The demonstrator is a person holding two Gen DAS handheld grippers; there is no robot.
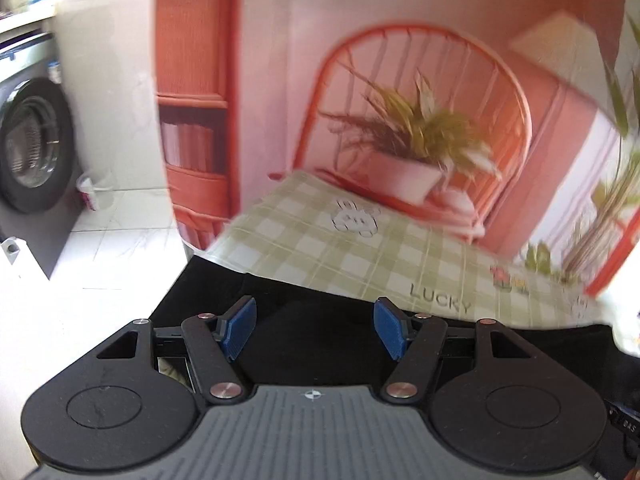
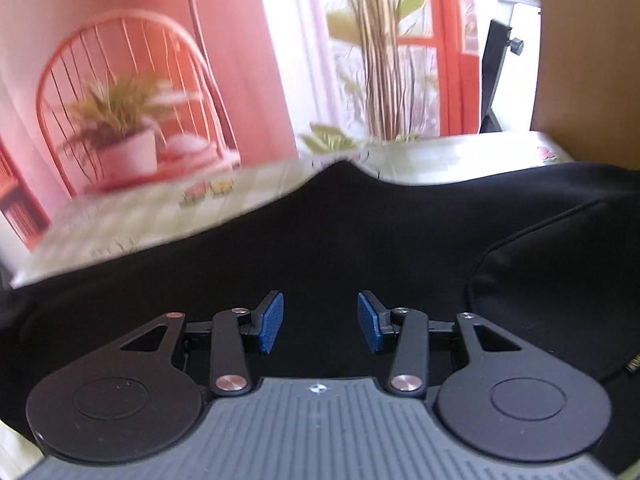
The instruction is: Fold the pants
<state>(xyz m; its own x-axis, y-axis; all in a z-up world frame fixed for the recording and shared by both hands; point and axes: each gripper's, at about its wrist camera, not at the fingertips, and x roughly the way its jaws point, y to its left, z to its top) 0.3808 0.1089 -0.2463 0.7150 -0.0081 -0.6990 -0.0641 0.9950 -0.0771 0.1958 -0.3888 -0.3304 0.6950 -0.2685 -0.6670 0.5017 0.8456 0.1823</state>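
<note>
Pink backdrop printed with a chair and potted plant rises behind the green checked tablecloth [image 1: 360, 248], where the black pants [image 2: 320, 240] lie spread along the near edge of the cloth. I hold the left gripper [image 1: 315, 328] low over the dark fabric, its blue pads [image 1: 240, 326] parted and holding nothing; off to its side a washing machine [image 1: 32, 140] stands on the tiled floor. My right gripper [image 2: 320, 322] hovers over the pants as well, jaws apart and empty. Near it, one rounded, seamed edge [image 2: 500, 248] of the garment lies doubled over the rest, which I read as a fold begun or a leg overlapping. I cannot see the whole garment, so I judge the task early to midway, with folds left to make.
</note>
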